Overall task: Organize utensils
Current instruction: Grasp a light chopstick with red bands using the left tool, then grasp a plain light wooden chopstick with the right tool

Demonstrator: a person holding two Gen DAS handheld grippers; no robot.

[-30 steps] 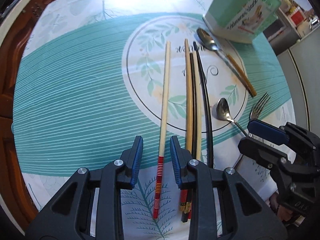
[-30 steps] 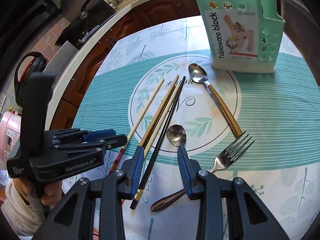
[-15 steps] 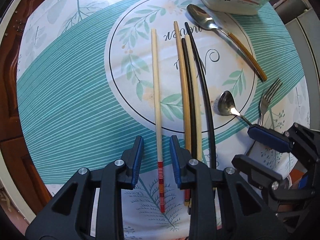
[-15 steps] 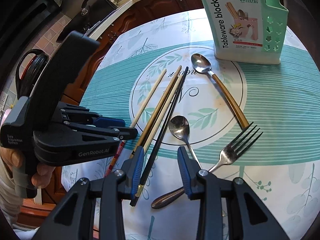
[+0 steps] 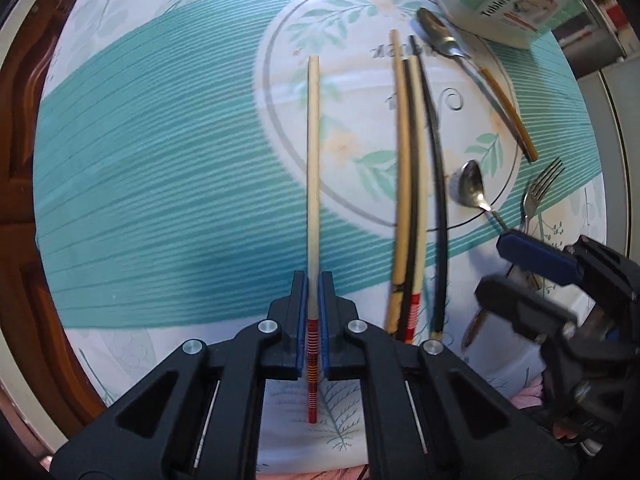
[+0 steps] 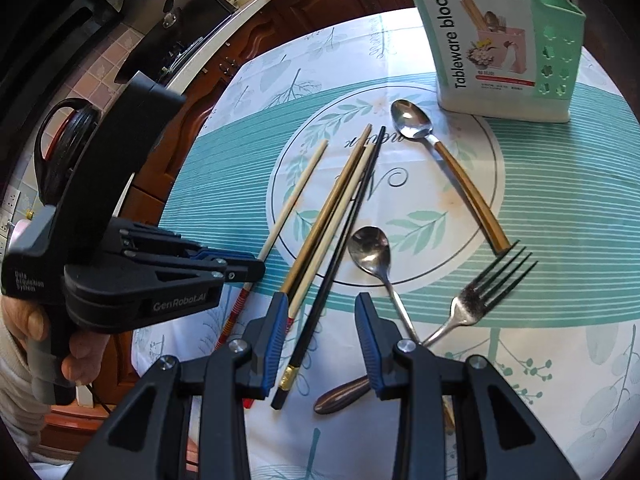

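Left wrist view looks straight down its tool (image 5: 313, 320) onto the desk (image 5: 160, 184), close. Right wrist view looks obliquely down along its tool (image 6: 320, 340), facing the holder (image 6: 504, 40). Both views share the chopsticks (image 5: 412, 184), spoons, fork (image 6: 480, 300) and holder.

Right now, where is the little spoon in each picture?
Left wrist view: the little spoon lies at right, between the black chopstick and the fork.
Right wrist view: the little spoon lies in the middle, left of the fork.
Shared landmark: the green tableware block.
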